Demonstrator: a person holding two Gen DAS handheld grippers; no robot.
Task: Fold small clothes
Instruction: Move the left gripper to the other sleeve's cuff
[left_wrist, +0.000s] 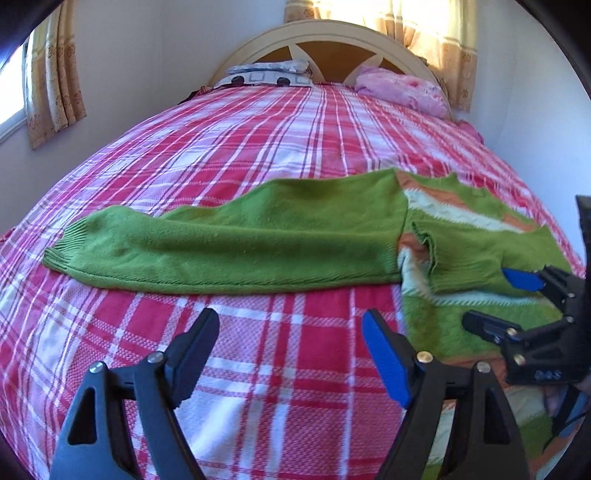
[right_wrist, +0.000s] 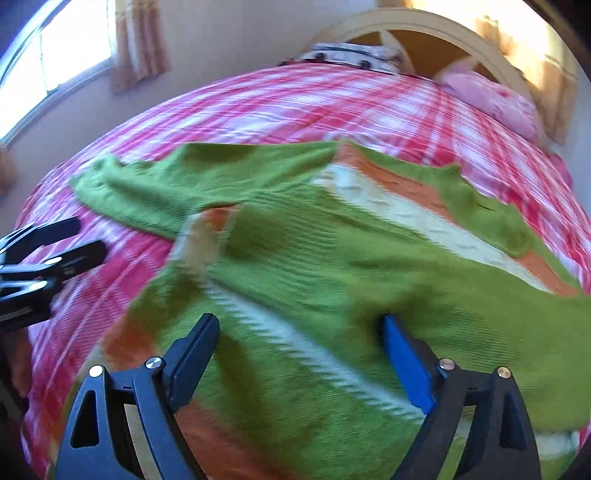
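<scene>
Both hand-held grippers gape empty: left (left_wrist: 288, 332) beside the green sweater (left_wrist: 258, 243), right (right_wrist: 299, 336) over it.

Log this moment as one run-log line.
stage: folding started | green sweater flat on plaid bedspread, one sleeve spread | left gripper open, empty, over bedspread | right gripper open, empty, over sweater

- We see one garment, a small green knitted sweater (left_wrist: 280, 236) with orange and cream diagonal stripes across its body.
- It lies flat on the bed, just ahead of and beneath the right gripper (right_wrist: 299, 343), and ahead and to the right of the left gripper (left_wrist: 291, 332).
- One plain green sleeve (left_wrist: 192, 243) stretches out straight, its ribbed cuff farthest from the body.
</scene>
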